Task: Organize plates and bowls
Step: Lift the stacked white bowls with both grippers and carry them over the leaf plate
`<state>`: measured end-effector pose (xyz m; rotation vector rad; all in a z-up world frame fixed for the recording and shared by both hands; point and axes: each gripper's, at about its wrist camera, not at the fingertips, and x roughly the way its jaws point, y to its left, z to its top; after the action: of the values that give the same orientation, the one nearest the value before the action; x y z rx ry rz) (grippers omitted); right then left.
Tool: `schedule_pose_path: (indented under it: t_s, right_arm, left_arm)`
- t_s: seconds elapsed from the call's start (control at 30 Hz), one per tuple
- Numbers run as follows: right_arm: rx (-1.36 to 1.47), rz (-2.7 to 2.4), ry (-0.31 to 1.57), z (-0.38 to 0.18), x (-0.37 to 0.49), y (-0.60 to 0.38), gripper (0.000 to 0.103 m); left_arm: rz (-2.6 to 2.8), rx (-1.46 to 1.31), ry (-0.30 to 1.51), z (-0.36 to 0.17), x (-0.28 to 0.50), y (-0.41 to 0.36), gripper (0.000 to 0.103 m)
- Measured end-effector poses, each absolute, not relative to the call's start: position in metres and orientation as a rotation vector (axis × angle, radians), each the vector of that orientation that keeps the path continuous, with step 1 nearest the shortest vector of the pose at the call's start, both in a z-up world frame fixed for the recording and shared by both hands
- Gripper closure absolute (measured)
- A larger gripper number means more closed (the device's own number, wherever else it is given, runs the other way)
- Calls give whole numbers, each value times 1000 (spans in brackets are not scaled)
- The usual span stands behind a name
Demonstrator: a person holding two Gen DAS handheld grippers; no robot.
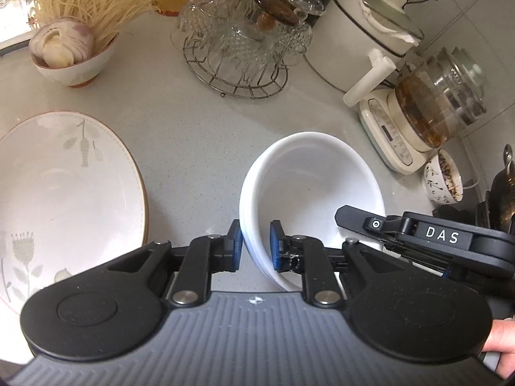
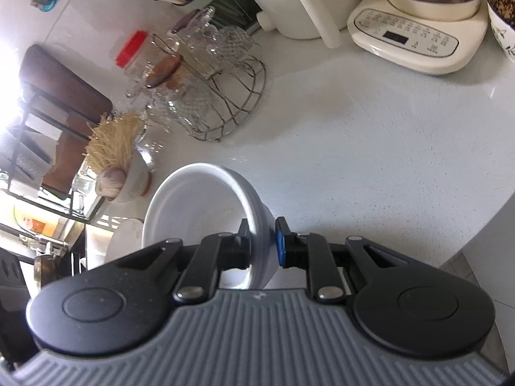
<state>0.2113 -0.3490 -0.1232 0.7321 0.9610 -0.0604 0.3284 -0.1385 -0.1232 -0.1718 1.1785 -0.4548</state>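
A white bowl (image 1: 315,173) sits tilted between both grippers; its left edge shows layered rims, like nested bowls. My left gripper (image 1: 256,241) is shut on the bowl's near-left wall, one blue pad outside and one inside. In the left wrist view the right gripper's finger (image 1: 351,220) reaches over the bowl's right rim. The right wrist view shows my right gripper (image 2: 263,241) shut on the white bowl (image 2: 193,206) at its right wall. A large floral plate (image 1: 64,193) with a brown rim lies on the counter to the left.
At the back stand a bowl of noodles and garlic (image 1: 70,64), a wire rack of glass cups (image 1: 238,58), a white pot (image 1: 360,41) and a glass kettle on its base (image 1: 434,103). A small patterned cup (image 1: 442,177) sits right. The counter edge (image 2: 466,241) curves at right.
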Motion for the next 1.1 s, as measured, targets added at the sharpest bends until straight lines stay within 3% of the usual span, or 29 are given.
schedule_pose_path:
  t_s: [0.53, 1.1]
  right_arm:
    - [702, -43, 882, -76, 192, -316, 85]
    - [654, 3, 803, -54, 188, -237, 85]
  left_arm:
    - [-482, -173, 1089, -79, 305, -100, 82]
    - [-460, -206, 1012, -53, 287, -10, 82]
